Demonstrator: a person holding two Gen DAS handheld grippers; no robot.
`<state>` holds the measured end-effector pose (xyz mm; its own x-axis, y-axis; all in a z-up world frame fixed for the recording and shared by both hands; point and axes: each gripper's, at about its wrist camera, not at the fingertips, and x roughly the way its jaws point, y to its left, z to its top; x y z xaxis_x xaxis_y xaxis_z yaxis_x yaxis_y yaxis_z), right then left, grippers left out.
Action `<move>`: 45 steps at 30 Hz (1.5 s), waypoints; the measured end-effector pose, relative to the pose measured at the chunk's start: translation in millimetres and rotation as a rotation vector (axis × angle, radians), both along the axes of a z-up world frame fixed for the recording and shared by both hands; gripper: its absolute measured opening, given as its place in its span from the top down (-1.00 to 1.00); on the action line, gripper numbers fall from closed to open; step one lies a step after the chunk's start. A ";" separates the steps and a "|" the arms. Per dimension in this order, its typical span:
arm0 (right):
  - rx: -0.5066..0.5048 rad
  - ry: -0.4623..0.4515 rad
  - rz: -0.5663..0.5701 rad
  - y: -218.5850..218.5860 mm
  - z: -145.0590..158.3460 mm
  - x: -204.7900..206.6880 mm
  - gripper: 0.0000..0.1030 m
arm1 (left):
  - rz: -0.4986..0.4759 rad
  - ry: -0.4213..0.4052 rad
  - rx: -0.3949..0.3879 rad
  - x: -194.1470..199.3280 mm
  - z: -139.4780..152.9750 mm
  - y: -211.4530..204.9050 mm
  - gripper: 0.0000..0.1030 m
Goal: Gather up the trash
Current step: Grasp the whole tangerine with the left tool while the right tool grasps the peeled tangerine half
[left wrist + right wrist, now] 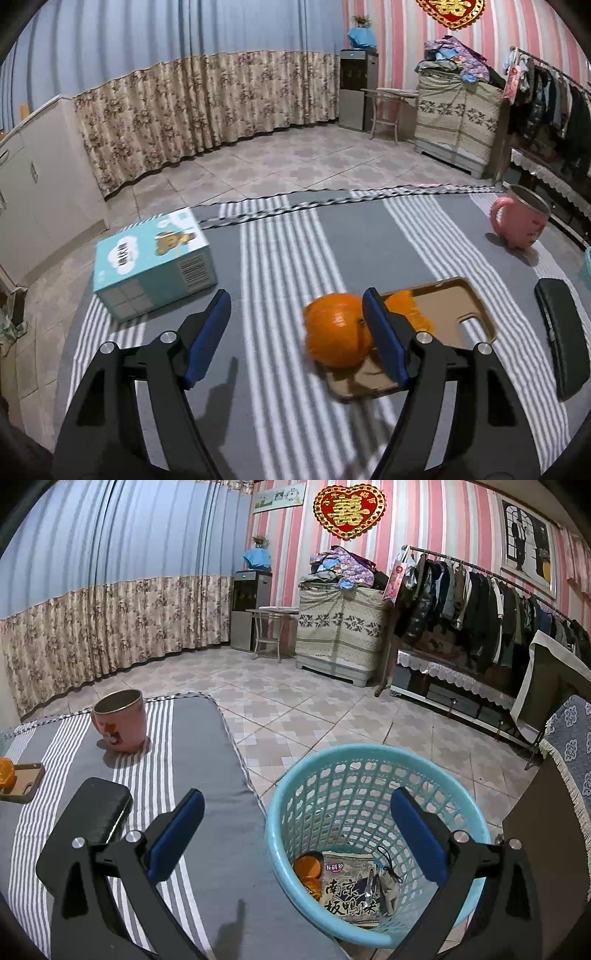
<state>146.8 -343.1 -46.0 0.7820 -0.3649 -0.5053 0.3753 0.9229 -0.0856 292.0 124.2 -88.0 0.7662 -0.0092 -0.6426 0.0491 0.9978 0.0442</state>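
your left gripper (295, 332) stands wide with nothing pressed between its pads. the orange peel (338, 330) sits just inside the right finger, partly behind it; contact cannot be told. the peel rests on a brown phone case (450, 306) lying flat on the striped cloth (280, 236). at 10 o'clock from the claw is a teal box (155, 262), at 2 o'clock a pink mug (521, 221), at 3 o'clock a black case (561, 332).

your right gripper (295, 830) is also wide and empty, hanging over the edge of the cloth and the near rim of the blue basket (369, 760). inside the basket, at 5 o'clock from the claw: a food packet (351, 890), an orange piece (308, 867) and a small pouch (388, 882).

judgement: collection is partly done, since three items are already binned. the peel looks like the next piece; box, mug and cases may not be trash at all.
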 end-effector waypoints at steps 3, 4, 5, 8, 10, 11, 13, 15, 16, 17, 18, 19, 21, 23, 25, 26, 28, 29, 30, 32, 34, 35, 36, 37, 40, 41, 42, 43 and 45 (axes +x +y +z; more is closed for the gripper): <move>-0.002 0.000 0.001 1.6 0.7 0.3 -0.91 | -0.028 0.012 0.013 0.2 -3.3 -2.3 -0.39; -0.003 0.000 0.001 0.2 0.4 0.0 -0.91 | -0.048 0.017 0.022 0.4 -4.9 -6.8 -0.39; -0.002 0.000 0.001 0.4 0.6 0.0 -0.91 | -0.064 0.021 0.032 0.8 -6.5 -10.5 -0.39; -0.003 0.000 0.008 4.3 1.2 1.4 -0.91 | -0.081 0.028 0.073 3.8 -11.8 -19.0 -0.39; -0.009 -0.003 0.018 9.9 2.9 2.4 -0.91 | -0.083 0.044 0.019 7.1 -12.4 -12.4 -0.39; -0.012 -0.005 0.023 13.3 3.7 3.2 -0.91 | -0.088 0.067 -0.020 10.3 -15.4 -7.6 -0.39; -0.017 -0.006 0.039 22.5 6.4 5.7 -0.91 | -0.105 0.100 -0.052 14.8 -19.9 -5.7 -0.39; -0.020 -0.006 0.057 31.6 8.6 8.0 -0.91 | -0.147 0.121 -0.055 16.0 -23.1 -13.3 -0.28; -0.019 -0.005 0.067 37.9 11.4 10.7 -0.91 | -0.168 0.125 -0.046 15.9 -24.3 -19.1 -0.05; -0.017 -0.005 0.072 42.7 12.9 12.0 -0.91 | -0.191 0.117 -0.033 13.5 -23.9 -25.9 0.13; -0.012 -0.006 0.080 50.0 14.6 14.1 -0.91 | -0.200 0.108 -0.017 11.3 -22.8 -29.8 0.18; -0.008 -0.006 0.085 54.1 16.2 15.5 -0.91 | -0.204 0.103 -0.008 10.6 -22.7 -31.8 0.25; 0.006 -0.006 0.111 71.1 18.3 20.4 -0.91 | -0.214 0.094 0.000 7.5 -21.4 -34.6 0.36; 0.018 0.000 0.136 88.9 17.8 25.7 -0.91 | -0.214 0.076 0.010 4.1 -18.0 -35.9 0.37; 0.035 0.010 0.172 109.2 15.6 31.7 -0.91 | -0.216 0.060 0.010 0.6 -13.5 -35.1 0.37; 0.042 0.016 0.192 120.7 14.1 35.0 -0.91 | -0.215 0.052 0.009 -0.5 -10.9 -33.5 0.37; 0.050 0.029 0.232 144.4 9.8 42.2 -0.91 | -0.215 0.031 -0.006 -1.3 -5.0 -28.5 0.37; 0.053 0.044 0.257 160.2 5.7 46.9 -0.91 | -0.215 0.027 -0.014 -1.5 -2.7 -26.5 0.39; 0.056 0.059 0.277 172.5 2.2 50.7 -0.91 | -0.213 0.016 -0.020 0.0 0.4 -23.7 0.42; 0.064 0.081 0.303 193.3 -4.4 54.3 -0.91 | -0.211 -0.001 -0.034 3.5 8.4 -18.4 0.42; 0.088 0.095 0.328 214.6 -9.0 59.2 -0.91 | -0.212 -0.018 -0.065 10.0 19.0 -10.2 0.42; 0.103 0.100 0.341 225.5 -10.6 61.5 -0.91 | -0.216 -0.023 -0.070 13.6 23.0 -7.7 0.43; 0.116 0.104 0.355 236.6 -12.0 63.4 -0.91 | -0.218 -0.030 -0.065 18.3 26.9 -5.6 0.43; 0.121 0.107 0.366 246.1 -13.2 65.6 -0.91 | -0.217 -0.037 -0.050 23.2 30.6 -2.5 0.43; 0.129 0.120 0.395 274.7 -19.5 73.5 -0.91 | -0.211 -0.050 -0.048 30.8 33.3 8.5 0.43; 0.135 0.129 0.402 282.0 -21.4 74.8 -0.91 | -0.206 -0.052 -0.065 32.2 31.9 15.5 0.43; 0.143 0.140 0.408 289.7 -23.5 79.3 -0.91 | -0.199 -0.053 -0.075 32.7 29.8 20.7 0.43; 0.153 0.152 0.415 298.7 -26.6 82.6 -0.91 | -0.188 -0.054 -0.082 33.0 26.9 26.0 0.43; 0.164 0.165 0.421 312.0 -30.6 88.2 -0.91 | -0.176 -0.052 -0.070 34.3 26.0 31.6 0.43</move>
